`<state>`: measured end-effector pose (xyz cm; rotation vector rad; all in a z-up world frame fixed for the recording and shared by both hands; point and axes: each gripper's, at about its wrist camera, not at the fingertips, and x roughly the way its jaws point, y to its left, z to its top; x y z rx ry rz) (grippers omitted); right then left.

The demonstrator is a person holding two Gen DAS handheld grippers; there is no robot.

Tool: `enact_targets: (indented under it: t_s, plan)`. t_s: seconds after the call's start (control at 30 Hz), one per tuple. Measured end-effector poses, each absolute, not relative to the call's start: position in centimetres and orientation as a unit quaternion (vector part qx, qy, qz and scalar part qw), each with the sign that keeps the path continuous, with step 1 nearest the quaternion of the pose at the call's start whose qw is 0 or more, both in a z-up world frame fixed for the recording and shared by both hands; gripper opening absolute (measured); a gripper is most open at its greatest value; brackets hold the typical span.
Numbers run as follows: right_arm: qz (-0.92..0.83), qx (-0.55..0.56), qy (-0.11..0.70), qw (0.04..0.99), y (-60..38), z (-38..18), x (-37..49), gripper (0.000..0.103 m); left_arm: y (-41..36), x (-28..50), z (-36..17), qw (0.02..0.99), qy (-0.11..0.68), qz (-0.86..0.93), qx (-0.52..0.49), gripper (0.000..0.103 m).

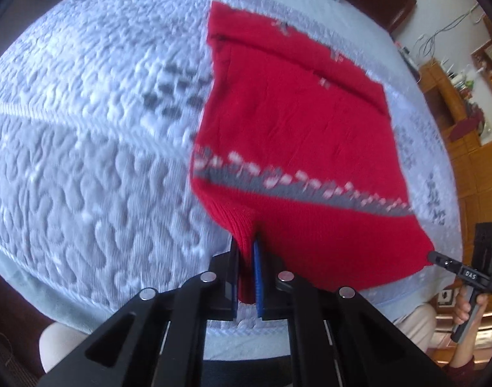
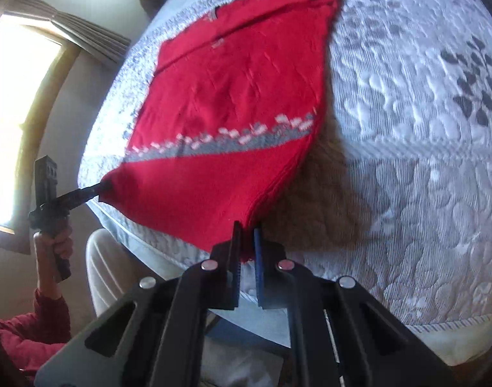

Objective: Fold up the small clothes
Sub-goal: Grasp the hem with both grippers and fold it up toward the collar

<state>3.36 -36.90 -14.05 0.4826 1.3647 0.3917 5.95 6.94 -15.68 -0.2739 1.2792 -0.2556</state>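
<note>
- My left gripper (image 1: 246, 251): jaws nearly together, pinching the ribbed hem corner of the red sweater (image 1: 287, 122); cloth bunched between the pads.
- My right gripper (image 2: 246, 242): jaws also narrow, clamped on the other hem corner of the sweater (image 2: 233, 103).
- In the left wrist view the right gripper (image 1: 434, 255) shows at the far edge w/ its tip on the hem corner, a hand (image 1: 465, 306) round its handle.
- In the right wrist view the left gripper (image 2: 101, 188) sits at the sweater's opposite corner, hand (image 2: 57, 242) on the handle, red sleeve (image 2: 30, 332) below.
- Sweater lies on the bed, on a pale quilted cover (image 1: 84, 161); hem end raised off the cover at both corners, shadow under it on the right side. Neck end flat on the cover, far from me.
- Grey & white patterned band (image 1: 294, 187) runs across the sweater near the hem.
- Both views blurred.
- Window (image 2: 17, 103) left of the bed, wood shelves (image 1: 465, 103) on the other side.
</note>
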Motion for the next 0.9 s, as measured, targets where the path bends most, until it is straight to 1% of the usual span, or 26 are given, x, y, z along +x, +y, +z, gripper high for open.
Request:
enact_targets:
  t_s: [0.2,0.43,0.6,0.83,0.87,0.9]
  plan:
    - [0.173,0.231,0.603,0.744,-38.5,-11.9,7.6,0.006,7.7,10.1,-13.2,0.801,0.567,-0.120,-0.148,0.007]
    - [0.153,0.257,0.601,0.741,-40.7,-12.0,14.7,0.006,6.9,17.0,-14.3,0.803,0.561,-0.110,-0.167,0.007]
    - [0.137,0.278,0.611,0.728,-42.0,-14.3,20.2,0.005,6.6,22.2,-16.1,0.800,0.565,-0.092,-0.179,0.007]
    - [0.093,0.294,0.645,0.699,-43.3,-20.2,26.1,0.006,5.3,28.3,-20.6,0.783,0.594,-0.067,-0.171,0.008]
    - [0.087,0.292,0.650,0.697,-43.5,-20.7,26.5,0.009,5.1,29.0,-21.4,0.777,0.602,-0.065,-0.169,0.011]
    - [0.081,0.286,0.652,0.698,-43.6,-21.0,26.6,0.015,5.1,29.4,-21.9,0.774,0.608,-0.061,-0.166,0.013]
